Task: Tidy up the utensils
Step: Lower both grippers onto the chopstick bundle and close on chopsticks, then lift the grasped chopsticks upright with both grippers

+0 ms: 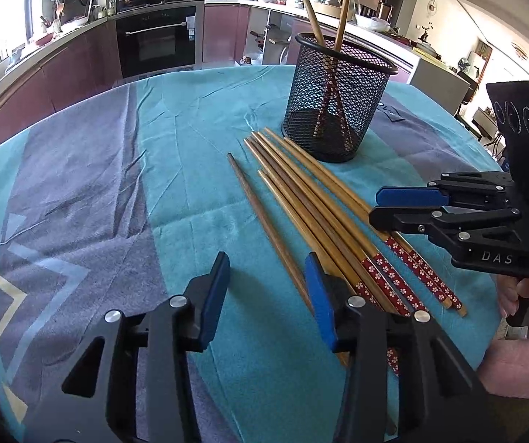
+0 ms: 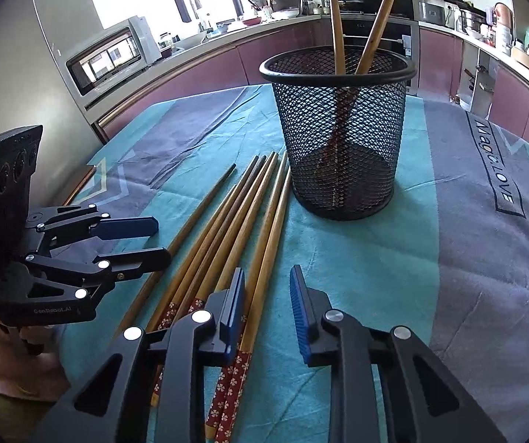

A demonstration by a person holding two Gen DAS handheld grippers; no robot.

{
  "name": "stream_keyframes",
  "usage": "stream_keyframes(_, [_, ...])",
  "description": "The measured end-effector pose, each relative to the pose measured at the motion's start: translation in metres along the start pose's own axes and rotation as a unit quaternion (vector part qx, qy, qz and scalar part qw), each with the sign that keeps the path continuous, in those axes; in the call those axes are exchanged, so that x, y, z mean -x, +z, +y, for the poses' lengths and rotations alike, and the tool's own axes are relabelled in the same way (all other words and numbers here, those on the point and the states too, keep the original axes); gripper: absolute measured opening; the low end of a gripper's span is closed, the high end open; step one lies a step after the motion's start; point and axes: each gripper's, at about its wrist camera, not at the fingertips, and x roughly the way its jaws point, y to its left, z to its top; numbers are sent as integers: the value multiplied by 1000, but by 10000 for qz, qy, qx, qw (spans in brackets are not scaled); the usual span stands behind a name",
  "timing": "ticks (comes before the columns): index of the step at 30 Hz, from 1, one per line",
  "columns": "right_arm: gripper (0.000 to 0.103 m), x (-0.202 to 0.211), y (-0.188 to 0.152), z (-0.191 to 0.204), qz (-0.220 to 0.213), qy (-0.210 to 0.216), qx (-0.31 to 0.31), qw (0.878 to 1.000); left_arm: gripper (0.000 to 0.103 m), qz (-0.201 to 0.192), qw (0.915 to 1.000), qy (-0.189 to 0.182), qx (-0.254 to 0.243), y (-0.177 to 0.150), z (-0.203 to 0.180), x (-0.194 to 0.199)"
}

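Several wooden chopsticks (image 1: 319, 206) (image 2: 234, 229) with red flowered ends lie side by side on the cloth. One plain chopstick (image 1: 260, 214) lies apart, to their left. A black mesh cup (image 1: 338, 110) (image 2: 342, 140) stands behind them with two chopsticks upright in it. My left gripper (image 1: 268, 288) (image 2: 161, 240) is open over bare cloth, and its right finger covers the lone chopstick's near end. My right gripper (image 2: 267, 295) (image 1: 375, 206) is open over the bundle's flowered ends. The outermost chopstick runs by its left pad; the right pad stands clear of it.
A teal and grey cloth (image 2: 467, 221) covers the table. Kitchen counters and an oven (image 1: 155, 42) line the room behind the table. A person's hand (image 1: 511, 299) holds the right gripper's handle at the table's near right edge, beside a pink sleeve.
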Motion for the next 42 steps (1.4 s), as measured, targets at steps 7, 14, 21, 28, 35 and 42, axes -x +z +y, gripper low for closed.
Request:
stream_keyframes(7, [19, 0, 1, -3, 21, -13, -68, 10000, 42, -3, 10000, -16, -7, 1, 0, -1])
stream_keyframes(14, [19, -8, 4, 7, 88, -253, 187, 9995, 42, 2, 10000, 43, -81, 2, -2, -3])
stream_keyframes(21, [19, -19, 11, 18, 30, -477, 420, 9980, 40, 9, 9997, 152, -197, 10, -7, -12])
stream_keyframes(28, [8, -23, 17, 12, -21, -394, 188, 9990, 23, 10, 9996, 258, -101, 17, -5, -18])
stream_keyframes(35, [5, -19, 17, 1, -73, -97, -115, 9999, 13, -17, 9997, 208, 148, 18, -1, -18])
stream_keyframes(42, [5, -4, 17, -2, -235, 171, -212, 9994, 10, -102, 9995, 174, 242, 17, 2, -8])
